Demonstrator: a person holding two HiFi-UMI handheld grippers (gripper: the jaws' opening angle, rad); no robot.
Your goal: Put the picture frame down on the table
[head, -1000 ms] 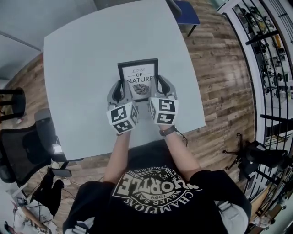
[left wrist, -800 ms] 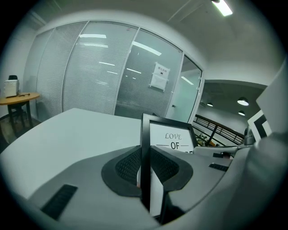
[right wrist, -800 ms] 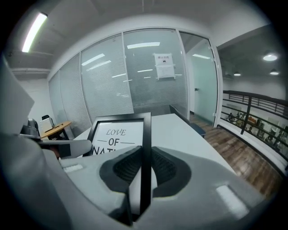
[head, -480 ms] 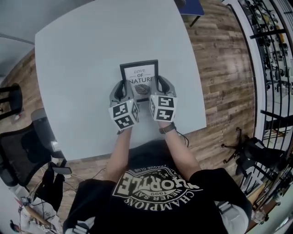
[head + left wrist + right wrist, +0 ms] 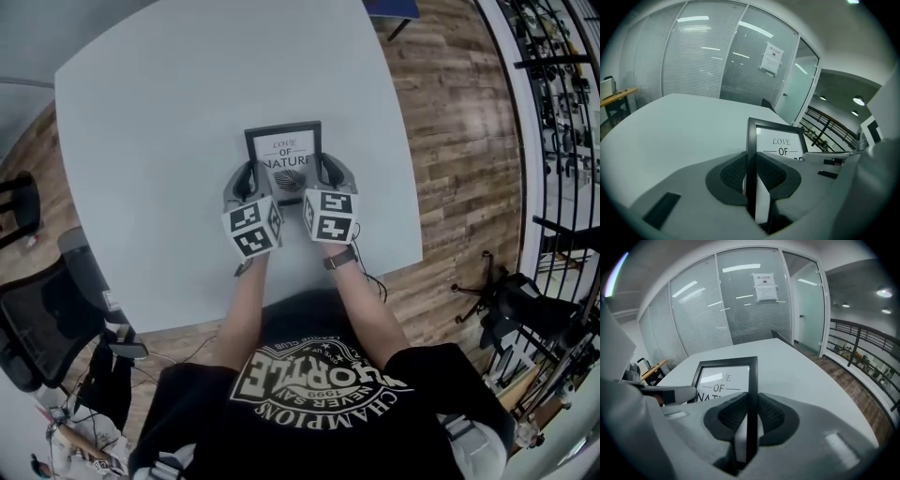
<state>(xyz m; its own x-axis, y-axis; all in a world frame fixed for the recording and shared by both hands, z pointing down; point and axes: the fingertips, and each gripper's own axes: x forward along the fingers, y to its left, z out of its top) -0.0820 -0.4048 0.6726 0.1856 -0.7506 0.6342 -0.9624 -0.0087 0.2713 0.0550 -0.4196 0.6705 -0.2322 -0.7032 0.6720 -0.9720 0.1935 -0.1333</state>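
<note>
At the middle of the grey bench point(image 5: 169, 112), the picture frame point(image 5: 284, 148) is being held by both sides. The left gripper point(image 5: 247, 180) and right gripper point(image 5: 328, 174) are each pinching one side rail between clenched fingers point(image 5: 733, 174), probably to keep it level. The grippers are hiding its near edge, so contact with the bench is unclear.

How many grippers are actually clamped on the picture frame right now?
2. The left gripper is shut on the left edge of the picture frame, and the right gripper is shut on its right edge. Nothing is hidden: each gripper view shows the black edge pinched between its jaws.
</note>
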